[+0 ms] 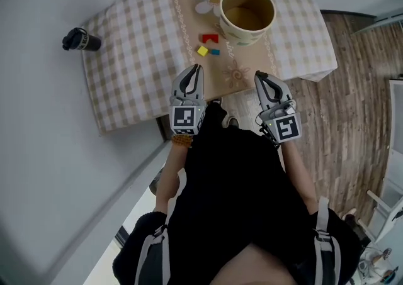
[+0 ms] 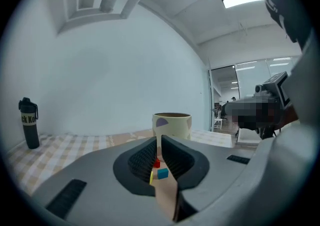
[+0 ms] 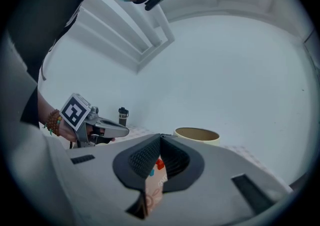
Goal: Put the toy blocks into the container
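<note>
**A:** Head view first: what lies on the worktop (image 1: 302,63)?

**B:** Three toy pieces lie close together on the tan strip of the checked cloth (image 1: 132,57): a red block (image 1: 210,38), a yellow block (image 1: 202,51) and a blue block (image 1: 215,51). They sit just in front of the container (image 1: 234,33), and all three are outside it.

**A:** And the container itself?

**B:** It is a cream, cup-shaped pot with a flower print. It stands upright toward the far edge of the cloth with its mouth open.

**A:** How does the left hand-held gripper (image 1: 198,67) stand?

**B:** It hangs at the near edge of the worktop and points toward the blocks, apart from them. In the left gripper view its jaws are spread by a narrow slit with nothing gripped. The blocks and the container show through that slit, farther off.

**A:** And the right hand-held gripper (image 1: 259,75)?

**B:** Its jaw tips are pressed together and hold nothing. It is beside the left one at the same near edge, to the right of the tan strip. The right gripper view shows the red and blue blocks through the opening behind the tips.

**A:** Anything else?

**B:** A black bottle (image 1: 82,40) stands at the cloth's left edge, well apart from the blocks. A wooden floor (image 1: 352,95) shows to the right of the worktop.
</note>
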